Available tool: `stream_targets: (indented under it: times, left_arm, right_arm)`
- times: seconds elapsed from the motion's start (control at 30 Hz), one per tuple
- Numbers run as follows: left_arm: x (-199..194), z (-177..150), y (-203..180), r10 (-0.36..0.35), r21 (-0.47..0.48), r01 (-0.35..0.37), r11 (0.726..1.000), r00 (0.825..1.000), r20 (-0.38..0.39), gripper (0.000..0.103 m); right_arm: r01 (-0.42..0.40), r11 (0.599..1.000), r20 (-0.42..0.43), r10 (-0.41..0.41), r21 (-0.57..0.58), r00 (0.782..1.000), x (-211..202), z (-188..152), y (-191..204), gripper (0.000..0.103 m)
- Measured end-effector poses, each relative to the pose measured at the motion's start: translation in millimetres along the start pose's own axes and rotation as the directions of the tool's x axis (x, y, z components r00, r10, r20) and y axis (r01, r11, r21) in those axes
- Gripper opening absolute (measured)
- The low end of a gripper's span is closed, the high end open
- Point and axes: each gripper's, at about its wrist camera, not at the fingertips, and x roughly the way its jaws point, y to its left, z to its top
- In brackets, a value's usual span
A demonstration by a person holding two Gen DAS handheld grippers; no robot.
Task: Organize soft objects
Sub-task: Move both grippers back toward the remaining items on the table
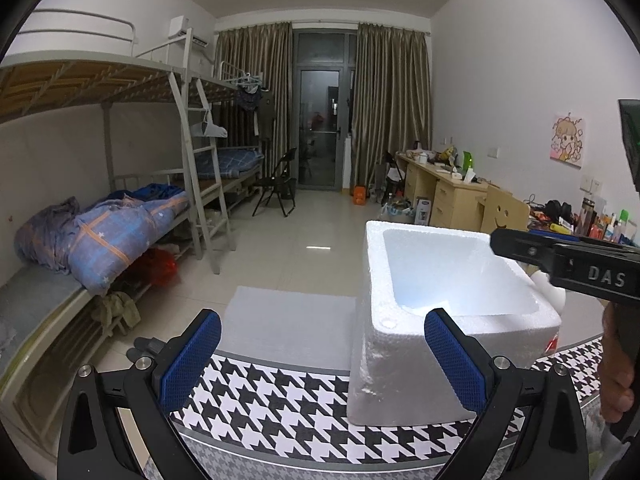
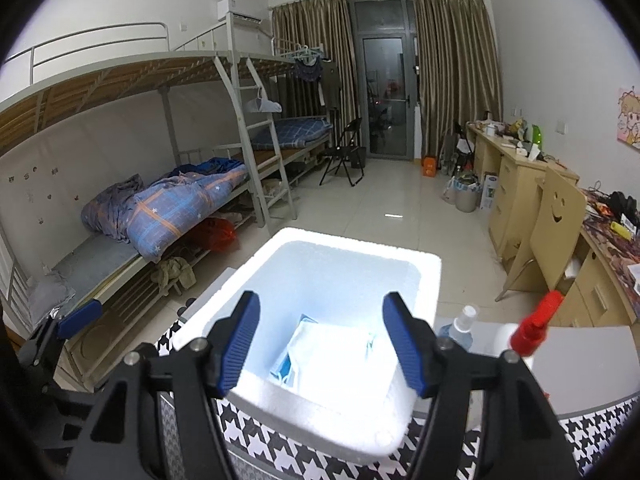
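Right gripper (image 2: 322, 346) hangs with blue fingers spread, gripping nothing, over the white foam box (image 2: 428, 276), where face masks (image 2: 332, 354) lie. Left gripper (image 1: 322, 358), also apart, sits beside the box's left wall over houndstooth cloth (image 1: 280, 408).

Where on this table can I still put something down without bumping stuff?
Free: the grey mat left of the foam box, and the houndstooth cloth in front of both. Crowded: right of the box, where a clear bottle and a red-capped bottle stand close.
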Motion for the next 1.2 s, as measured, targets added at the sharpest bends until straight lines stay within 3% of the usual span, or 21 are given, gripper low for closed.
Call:
stream_targets:
  times: [0.2, 0.4, 0.73, 1.2]
  left_arm:
    - [-9, -3, 4, -0.023, -0.015, 0.023, 1.0, 1.0, 0.011, 0.102]
    - [-16, -12, 0, -0.037, 0.019, 0.037, 0.999, 0.999, 0.016, 0.102]
    - [-28, -27, 10, -0.054, -0.007, 0.055, 0.998, 0.998, 0.02, 0.102]
    - [-67, -41, -10, -0.092, 0.02, 0.091, 0.996, 0.994, 0.052, 0.102]
  right_arm:
    - [0.017, 0.999, 0.022, -0.016, -0.027, 1.0, -23, -8, 6, 0.069]
    - [0.035, 0.999, 0.054, -0.034, -0.009, 0.998, -47, -24, 5, 0.082]
    - [0.026, 0.999, 0.071, -0.029, 0.037, 0.997, -70, -51, 3, 0.082]
    - [0.097, 0.992, 0.125, -0.106, 0.082, 0.986, -120, -92, -4, 0.083]
